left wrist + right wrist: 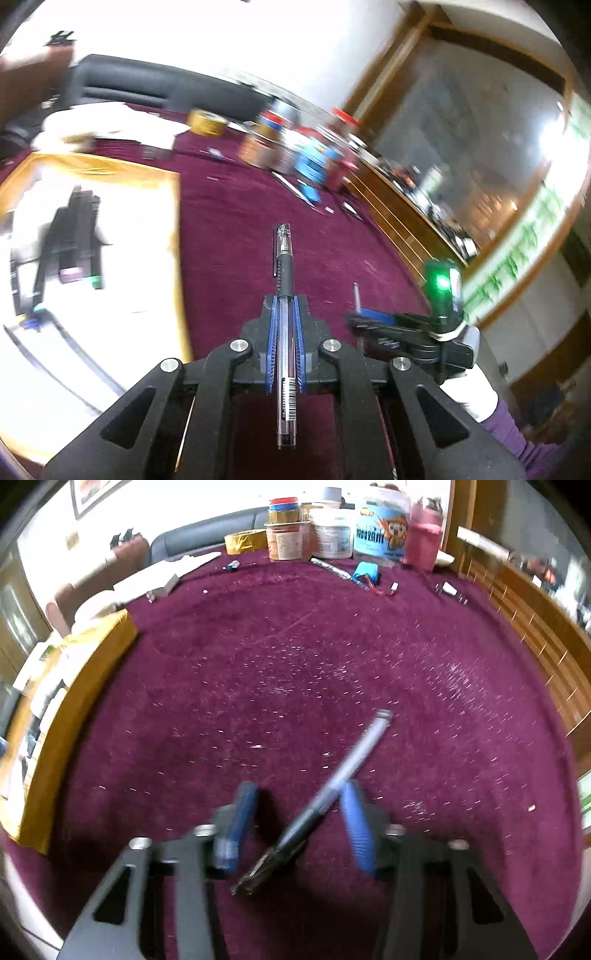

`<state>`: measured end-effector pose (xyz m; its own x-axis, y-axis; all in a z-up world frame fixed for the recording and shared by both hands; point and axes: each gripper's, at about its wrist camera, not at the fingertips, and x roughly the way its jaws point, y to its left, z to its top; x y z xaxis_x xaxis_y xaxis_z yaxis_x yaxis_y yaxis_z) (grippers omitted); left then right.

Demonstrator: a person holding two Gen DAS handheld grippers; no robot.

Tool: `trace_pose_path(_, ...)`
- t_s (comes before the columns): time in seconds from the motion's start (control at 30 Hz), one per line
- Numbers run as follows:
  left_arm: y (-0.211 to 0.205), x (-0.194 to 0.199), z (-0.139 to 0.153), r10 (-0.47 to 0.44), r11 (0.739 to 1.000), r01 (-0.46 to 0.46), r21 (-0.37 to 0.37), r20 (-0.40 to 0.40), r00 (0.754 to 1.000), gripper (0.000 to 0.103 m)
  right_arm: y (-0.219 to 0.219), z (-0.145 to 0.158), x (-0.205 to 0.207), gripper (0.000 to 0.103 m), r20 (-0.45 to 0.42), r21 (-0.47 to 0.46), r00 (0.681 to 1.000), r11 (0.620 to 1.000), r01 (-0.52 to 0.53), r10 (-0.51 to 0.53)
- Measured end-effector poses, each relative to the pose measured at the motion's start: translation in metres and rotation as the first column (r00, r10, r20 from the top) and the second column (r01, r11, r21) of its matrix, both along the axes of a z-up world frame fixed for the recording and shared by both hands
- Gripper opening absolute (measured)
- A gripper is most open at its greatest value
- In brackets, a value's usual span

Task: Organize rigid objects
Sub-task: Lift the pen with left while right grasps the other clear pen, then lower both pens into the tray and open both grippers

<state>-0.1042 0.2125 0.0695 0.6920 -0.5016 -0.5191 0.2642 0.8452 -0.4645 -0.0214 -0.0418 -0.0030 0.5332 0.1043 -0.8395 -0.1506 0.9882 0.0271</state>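
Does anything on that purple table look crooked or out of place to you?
One thing: the pen by the right tool lies slanted across its open fingers, crossing the right one, not lined up between them. By contrast, the left tool holds its clear pen straight. Small bits also lie scattered near the jars.
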Motion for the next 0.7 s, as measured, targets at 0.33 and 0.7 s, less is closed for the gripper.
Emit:
trace_pose_path(0.33,0.115,-0.037,-0.031,0.287,0.955,-0.292,-0.057,-0.091,0.954,0.007,-0.023,0.014,-0.014,0.008,0.033,0.254,0.999,0.967,-0.020,0.012)
trace_pose_path(0.7,0.137,-0.043,-0.054,0.426,0.896,-0.440,-0.059,-0.166,0.889,0.007,0.075,0.068,-0.034,0.008,0.130,0.353,0.950,0.882,-0.312,0.284)
